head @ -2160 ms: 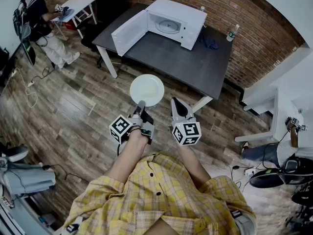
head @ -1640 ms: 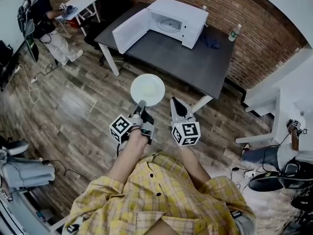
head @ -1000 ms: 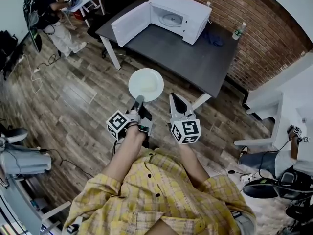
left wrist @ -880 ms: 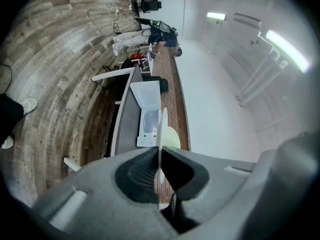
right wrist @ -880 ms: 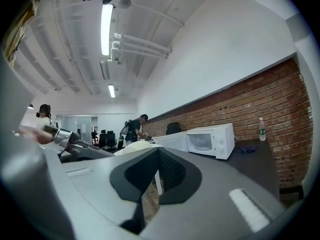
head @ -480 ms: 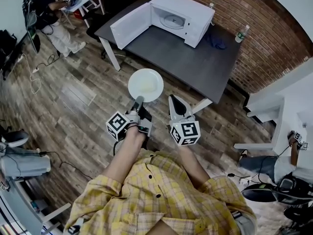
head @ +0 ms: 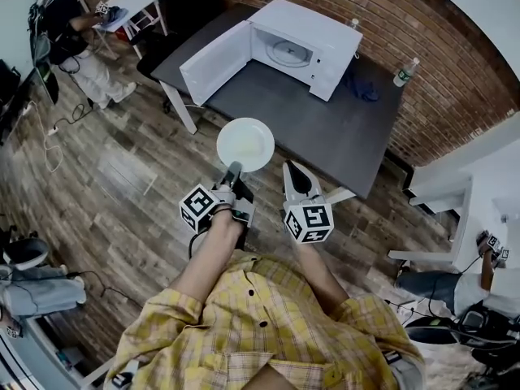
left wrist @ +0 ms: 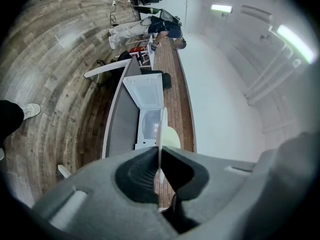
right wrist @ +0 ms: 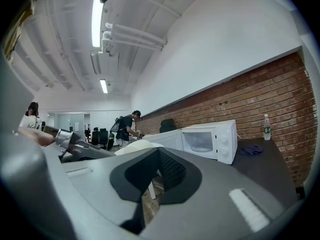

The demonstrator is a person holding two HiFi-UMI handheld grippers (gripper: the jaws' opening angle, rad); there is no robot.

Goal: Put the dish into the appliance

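Observation:
A white round dish (head: pixel 244 145) is held flat over the wood floor, just short of the dark grey table (head: pixel 325 128). My left gripper (head: pixel 234 169) is shut on its near rim. In the left gripper view the dish (left wrist: pixel 161 129) shows edge-on, pinched between the pads of the left gripper (left wrist: pixel 159 156). The white microwave (head: pixel 302 47) stands on the table's far side with its door (head: pixel 213 62) swung open to the left and its turntable showing. My right gripper (head: pixel 290 167) hovers beside the dish, shut and holding nothing. Seen from the right gripper (right wrist: pixel 158 153), the microwave (right wrist: pixel 210 139) lies ahead.
A blue cloth (head: pixel 360 88) and a water bottle (head: pixel 403 73) sit on the table right of the microwave. The brick wall (head: pixel 455 80) runs behind. A person (head: pixel 61 23) stands at a small white table (head: pixel 134 2) far left. White furniture (head: pixel 475 177) is at right.
The whole view has drifted a little, and the table and microwave lie slightly nearer. The dish stays in the left gripper; both grippers keep their places relative to me.

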